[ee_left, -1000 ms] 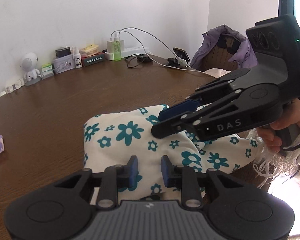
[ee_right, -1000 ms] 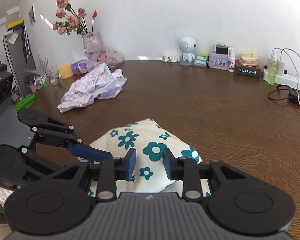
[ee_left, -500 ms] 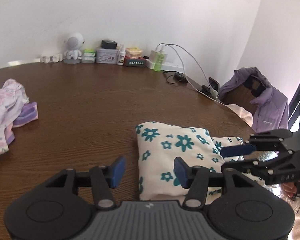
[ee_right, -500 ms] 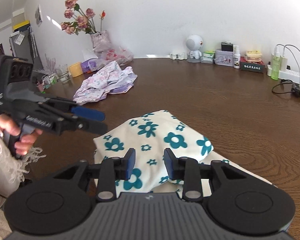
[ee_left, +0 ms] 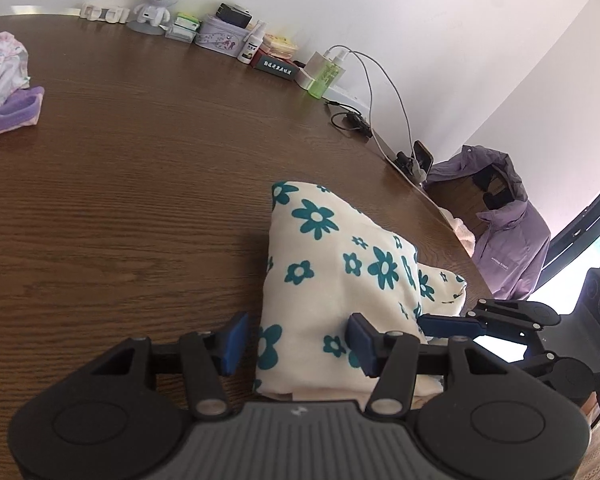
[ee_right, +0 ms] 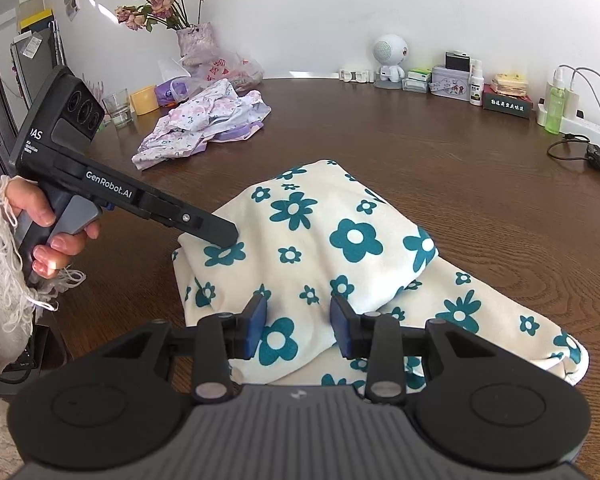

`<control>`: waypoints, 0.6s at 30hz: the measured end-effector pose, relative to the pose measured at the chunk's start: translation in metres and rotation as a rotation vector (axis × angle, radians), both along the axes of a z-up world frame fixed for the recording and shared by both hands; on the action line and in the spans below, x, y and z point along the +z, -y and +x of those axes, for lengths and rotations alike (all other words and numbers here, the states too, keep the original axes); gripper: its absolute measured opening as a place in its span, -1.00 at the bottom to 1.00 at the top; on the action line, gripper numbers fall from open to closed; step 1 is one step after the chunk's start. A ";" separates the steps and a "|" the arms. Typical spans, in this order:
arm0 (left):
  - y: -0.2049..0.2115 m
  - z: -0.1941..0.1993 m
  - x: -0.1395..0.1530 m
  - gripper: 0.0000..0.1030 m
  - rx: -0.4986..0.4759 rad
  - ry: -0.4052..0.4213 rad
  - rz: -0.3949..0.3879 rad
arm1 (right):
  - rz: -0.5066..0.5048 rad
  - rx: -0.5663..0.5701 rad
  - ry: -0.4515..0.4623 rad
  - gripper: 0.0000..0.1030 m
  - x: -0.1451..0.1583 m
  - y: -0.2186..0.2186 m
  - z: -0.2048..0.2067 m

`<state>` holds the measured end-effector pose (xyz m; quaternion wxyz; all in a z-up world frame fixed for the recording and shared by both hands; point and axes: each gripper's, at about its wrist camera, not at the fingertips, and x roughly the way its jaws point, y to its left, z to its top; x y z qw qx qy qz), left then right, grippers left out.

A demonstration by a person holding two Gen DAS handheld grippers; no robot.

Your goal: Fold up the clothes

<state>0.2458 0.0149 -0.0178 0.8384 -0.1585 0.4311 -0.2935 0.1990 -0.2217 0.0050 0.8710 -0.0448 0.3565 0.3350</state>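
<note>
Flowered cloth lies folded in thick bundle at near edge of brown tabletop, one layer spread flat beneath, likely for last tidy-up fold. Pink-purple clothes heaped well apart at far side, probably awaiting turn. Left claw open, pads straddling bundle's near left edge without pressing. Right claw part open over bundle's near fold, pads not pinching cloth.

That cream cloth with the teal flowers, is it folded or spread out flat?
Folded. The flowered cloth lies doubled over in a thick bundle on the table, with a lower layer sticking out beneath the upper one.
</note>
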 end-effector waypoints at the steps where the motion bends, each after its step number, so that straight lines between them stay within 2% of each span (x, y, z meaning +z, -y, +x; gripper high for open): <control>1: 0.001 0.001 -0.002 0.04 0.003 -0.006 -0.023 | 0.005 -0.001 -0.004 -0.32 -0.001 0.001 0.001; 5: 0.003 0.003 -0.009 0.00 0.030 -0.024 -0.099 | 0.039 -0.017 -0.026 -0.28 -0.005 0.007 0.002; 8: 0.000 0.005 -0.010 -0.47 0.046 -0.051 -0.118 | 0.061 -0.031 -0.031 -0.27 -0.007 0.009 0.002; 9: -0.001 0.003 -0.006 -0.56 0.042 -0.033 -0.102 | 0.065 -0.034 -0.029 -0.25 -0.006 0.008 0.002; 11: -0.001 0.000 0.004 -0.61 0.034 0.003 -0.072 | 0.074 -0.038 -0.023 -0.23 -0.003 0.006 0.000; 14: 0.002 -0.005 0.025 -0.63 0.017 0.096 0.044 | 0.098 -0.023 0.005 -0.22 0.008 0.007 -0.005; 18: 0.007 -0.009 0.053 -0.63 0.007 0.224 0.243 | 0.057 -0.066 0.035 -0.22 0.012 0.018 -0.001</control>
